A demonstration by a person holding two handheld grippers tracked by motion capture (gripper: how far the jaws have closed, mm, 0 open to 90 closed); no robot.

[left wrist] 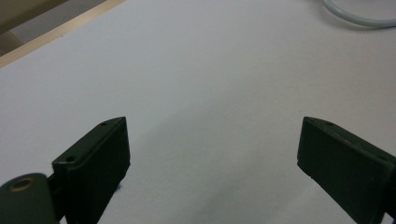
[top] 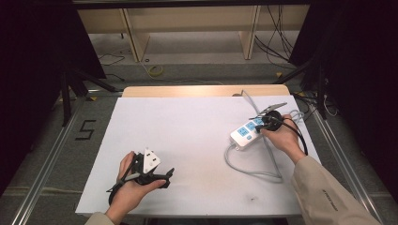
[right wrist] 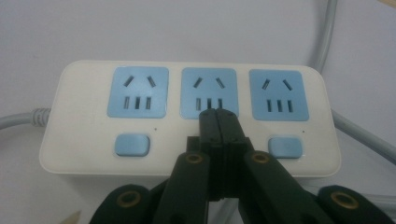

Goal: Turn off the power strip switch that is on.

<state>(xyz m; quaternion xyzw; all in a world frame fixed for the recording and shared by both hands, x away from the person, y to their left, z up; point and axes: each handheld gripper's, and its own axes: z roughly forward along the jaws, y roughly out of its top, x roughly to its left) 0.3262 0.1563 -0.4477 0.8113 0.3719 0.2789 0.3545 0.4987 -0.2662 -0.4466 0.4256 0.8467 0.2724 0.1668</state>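
A white power strip (top: 244,132) (right wrist: 84,107) with three blue sockets lies at the right of the white table (top: 187,122). Its grey cable (top: 248,171) (right wrist: 327,37) loops toward the front. My right gripper (top: 261,125) (right wrist: 218,114) is shut with nothing between its jaws. Its joined tips rest at the lower edge of the middle socket (right wrist: 209,91) and hide the middle switch. The left switch (right wrist: 132,144) and right switch (right wrist: 285,146) show on either side. Near the front left, my left gripper (top: 165,177) (left wrist: 212,128) is open above bare table.
A wooden strip (top: 202,90) runs along the table's far edge. Behind it are shelf legs and loose cables on the floor (top: 277,44). A taped figure 5 (top: 86,130) marks the floor at the left. A bend of the grey cable (left wrist: 355,16) lies far ahead of the left jaws.
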